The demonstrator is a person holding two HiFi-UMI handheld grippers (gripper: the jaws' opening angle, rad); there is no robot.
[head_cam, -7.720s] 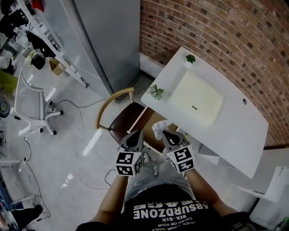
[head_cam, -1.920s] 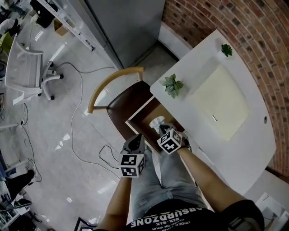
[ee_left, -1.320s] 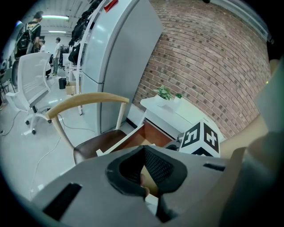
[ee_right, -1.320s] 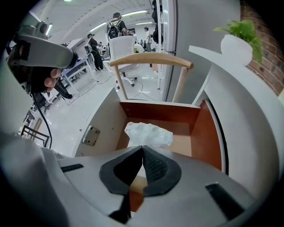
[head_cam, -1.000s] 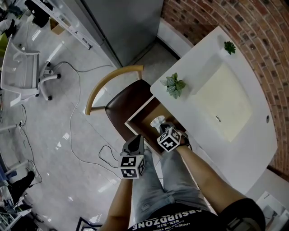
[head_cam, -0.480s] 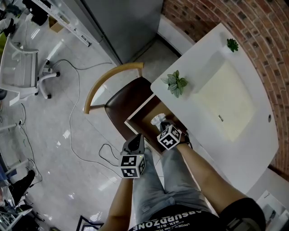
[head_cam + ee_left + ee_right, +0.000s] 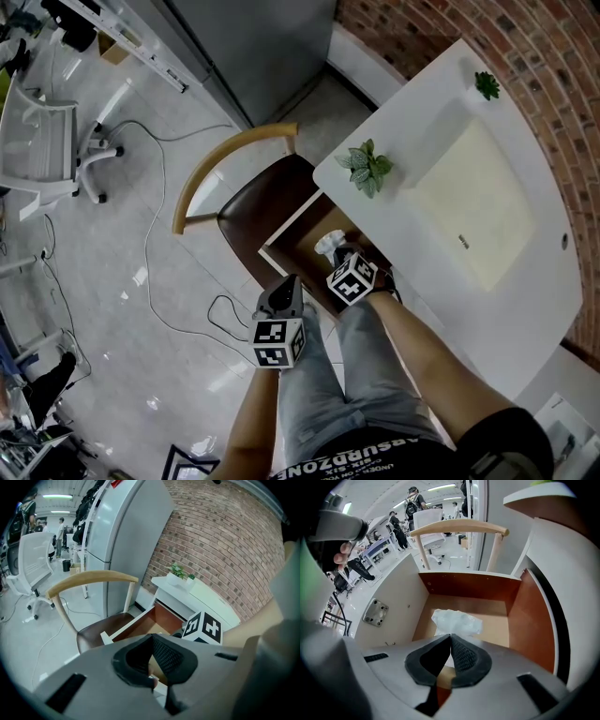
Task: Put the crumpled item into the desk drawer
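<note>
Sits a bit lower with right gripper [image 7: 337,255] than a second ago, dipping into the open drawer [image 7: 281,246]; pinches the white wad [image 7: 456,622] at the jaw tips, wad hanging low inside drawer, touching the floor or not unclear, not yet released. Holds left gripper [image 7: 283,289] pressed together on nothing, outside the drawer and apart from it. Reads as the placing step, nearly done: next calls for spreading right jaws to drop wad, lifting clear of the walls, then probably pushing drawer shut.
</note>
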